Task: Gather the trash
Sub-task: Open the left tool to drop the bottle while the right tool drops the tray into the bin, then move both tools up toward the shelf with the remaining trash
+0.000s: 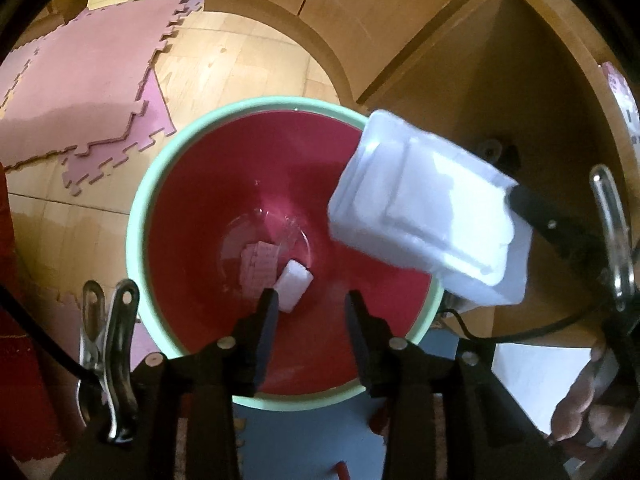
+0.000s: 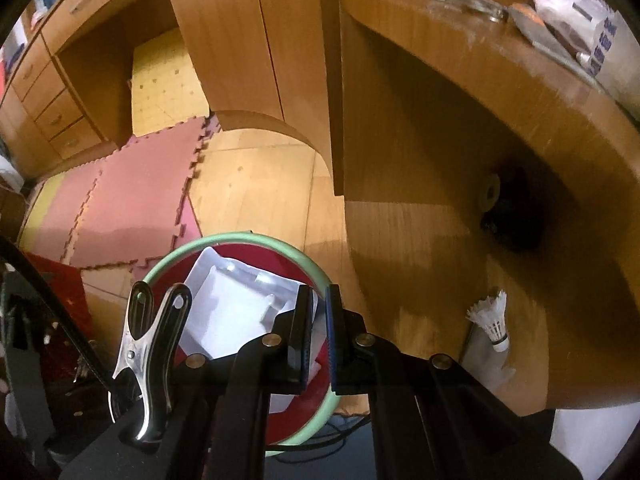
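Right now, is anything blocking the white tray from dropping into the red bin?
Nothing visible does. The white tray, pinched at one edge in the right gripper, hangs over the rim of the red bin. Below it the bin is open, with only small scraps at the bottom.

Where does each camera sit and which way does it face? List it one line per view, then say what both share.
Left wrist: sits on the left hand-held gripper, looking steeply down into the red bin; its own open fingers show, plus the person's hand at lower right.
Right wrist: sits on the right hand-held gripper, looking down past the bin to the floor and wooden desk; its fingers pinch a white tray.
Shared: the bin, the white tray, the pink foam mats.
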`<state>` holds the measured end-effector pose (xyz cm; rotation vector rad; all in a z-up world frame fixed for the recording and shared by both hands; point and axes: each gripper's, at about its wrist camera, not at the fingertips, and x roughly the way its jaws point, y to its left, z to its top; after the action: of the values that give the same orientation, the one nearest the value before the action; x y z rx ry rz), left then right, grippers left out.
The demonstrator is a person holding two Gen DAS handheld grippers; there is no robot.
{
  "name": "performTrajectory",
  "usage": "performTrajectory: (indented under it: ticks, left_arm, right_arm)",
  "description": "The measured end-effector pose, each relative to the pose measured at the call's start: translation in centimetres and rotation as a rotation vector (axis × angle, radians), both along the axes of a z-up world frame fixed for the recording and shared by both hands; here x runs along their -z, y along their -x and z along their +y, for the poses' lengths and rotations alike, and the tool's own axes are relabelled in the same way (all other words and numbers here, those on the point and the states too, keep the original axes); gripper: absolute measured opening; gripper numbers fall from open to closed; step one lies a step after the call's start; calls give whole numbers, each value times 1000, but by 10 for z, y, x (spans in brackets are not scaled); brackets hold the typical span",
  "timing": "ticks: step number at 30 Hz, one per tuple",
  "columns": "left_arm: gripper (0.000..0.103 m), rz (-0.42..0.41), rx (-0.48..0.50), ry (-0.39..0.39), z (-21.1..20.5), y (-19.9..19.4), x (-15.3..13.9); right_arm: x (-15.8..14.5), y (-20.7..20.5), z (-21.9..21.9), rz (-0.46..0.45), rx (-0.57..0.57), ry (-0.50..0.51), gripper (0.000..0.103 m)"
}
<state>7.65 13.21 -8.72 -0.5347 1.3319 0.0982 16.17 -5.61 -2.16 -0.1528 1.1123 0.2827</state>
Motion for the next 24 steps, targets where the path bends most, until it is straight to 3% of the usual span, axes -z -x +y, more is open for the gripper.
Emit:
performTrajectory:
  ticks: [10, 18, 24]
  left_arm:
    - [36, -11, -30, -47, 9, 4, -6]
    - [36, -26, -53, -69, 13, 12, -12]
    - [36, -42, -35, -77, 9, 12, -16]
  right_arm:
    - [18, 7, 16, 34, -16, 24, 9]
    - [11, 10, 14, 59, -14, -100, 17]
    - [0, 24, 19, 26, -57, -122, 22]
